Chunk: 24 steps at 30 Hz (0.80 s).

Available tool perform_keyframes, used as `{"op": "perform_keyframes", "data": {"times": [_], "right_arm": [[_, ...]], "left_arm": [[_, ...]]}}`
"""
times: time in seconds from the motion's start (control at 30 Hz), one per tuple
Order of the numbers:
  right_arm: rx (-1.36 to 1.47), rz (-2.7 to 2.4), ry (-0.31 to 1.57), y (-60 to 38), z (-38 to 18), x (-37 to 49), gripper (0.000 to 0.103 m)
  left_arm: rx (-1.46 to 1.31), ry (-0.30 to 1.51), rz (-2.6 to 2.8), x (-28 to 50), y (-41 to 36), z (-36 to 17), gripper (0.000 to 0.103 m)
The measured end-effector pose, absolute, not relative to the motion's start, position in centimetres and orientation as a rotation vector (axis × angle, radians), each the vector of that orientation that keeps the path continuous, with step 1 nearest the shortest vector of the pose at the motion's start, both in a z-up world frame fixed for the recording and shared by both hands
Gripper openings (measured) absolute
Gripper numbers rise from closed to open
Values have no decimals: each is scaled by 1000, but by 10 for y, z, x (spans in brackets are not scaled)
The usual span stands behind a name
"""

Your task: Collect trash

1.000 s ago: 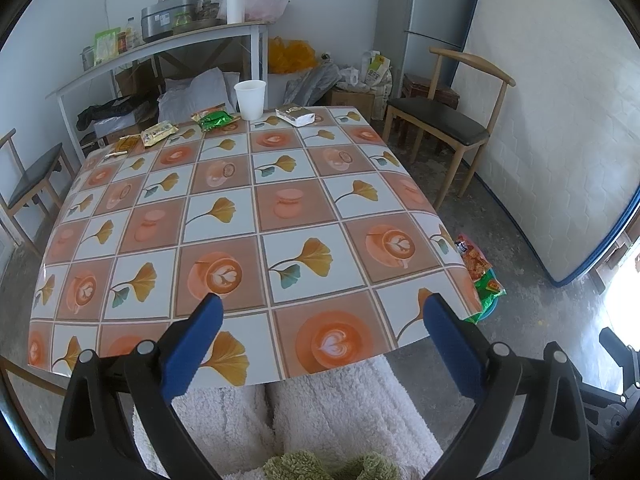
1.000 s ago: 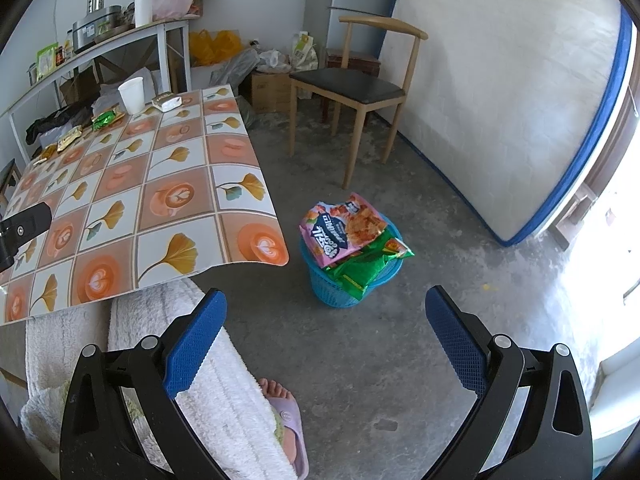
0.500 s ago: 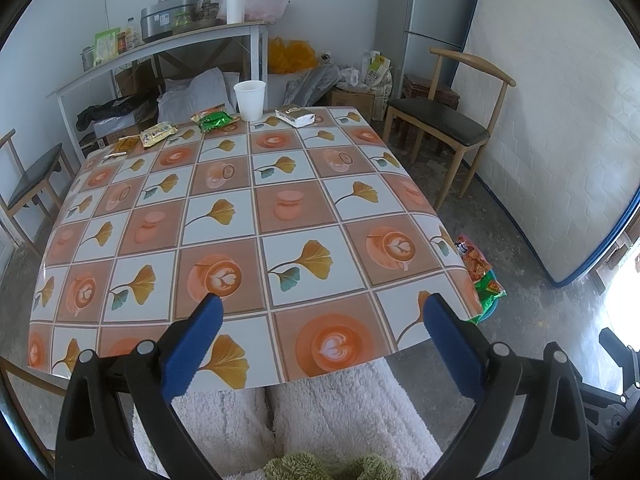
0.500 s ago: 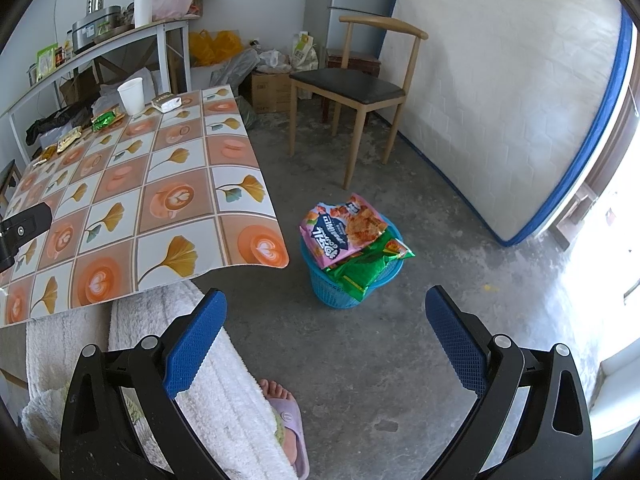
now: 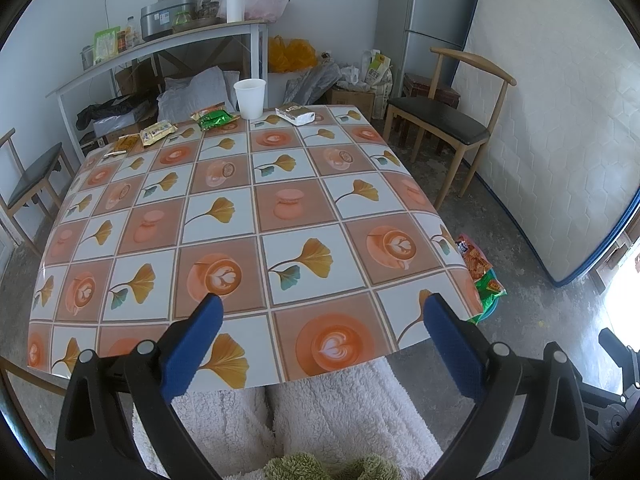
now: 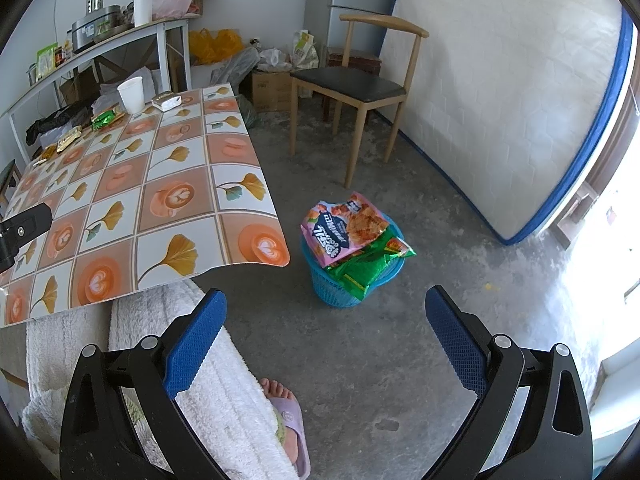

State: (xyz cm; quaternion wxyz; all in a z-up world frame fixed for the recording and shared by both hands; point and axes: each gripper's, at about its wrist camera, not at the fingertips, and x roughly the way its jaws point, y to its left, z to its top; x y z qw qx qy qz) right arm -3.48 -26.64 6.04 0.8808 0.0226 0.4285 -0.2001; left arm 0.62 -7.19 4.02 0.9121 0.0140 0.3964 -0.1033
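Left gripper (image 5: 318, 328): jaws wide, nothing between them; it hangs over the near edge of the table, above the person's white fleecy legs (image 5: 332, 408).
Table (image 5: 280, 216): covered in a checked cloth of orange cups and yellow leaves; middle and near part bare.
Far edge, left to right: a thin orange wrapper (image 5: 122, 145) at the far left corner, a yellow packet (image 5: 158, 133) just beside it, a green packet (image 5: 214, 119) further along, a white cup (image 5: 249, 98) standing upright next to the green packet, a silver packet (image 5: 299, 114) toward the far right corner.
Same row in the right wrist view: yellow packet (image 6: 70, 139), green packet (image 6: 106, 119), cup (image 6: 132, 95), silver packet (image 6: 167, 100).
Basket (image 6: 348, 288): blue, on the floor just off the table's near right corner; heaped past its rim.
Trash in basket: a pink snack bag (image 6: 346, 228) lies on top, green bags (image 6: 368, 264) under it and overhanging the rim.
Right gripper (image 6: 320, 328): jaws wide, empty; it hangs over bare floor, with the basket ahead of it and apart from it.
Foot (image 6: 286, 420): in a lilac slipper, on the floor below the right gripper's left finger.
Chair (image 6: 352, 88): wooden, dark seat, beyond the basket.
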Motion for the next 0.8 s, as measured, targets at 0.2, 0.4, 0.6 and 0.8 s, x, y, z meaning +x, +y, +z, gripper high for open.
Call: {"op": "perform_keyframes", "data": {"times": [0.2,0.4,0.6,0.8], "right_arm": [[48,-416,893,-267,60,-35,96],[47,-416,893,-267,60,-35,96],[49,-416,893,-268,60,-35,96],[48,-415,893,-268,60,-35,96]], "left_arm": [[30,817,-213,6,-72,40,98],[29,818,-213,6,-72,40,98],[31,816,-209,6,-70,38,98],[32,815,-211,5,-69,38,98]]}}
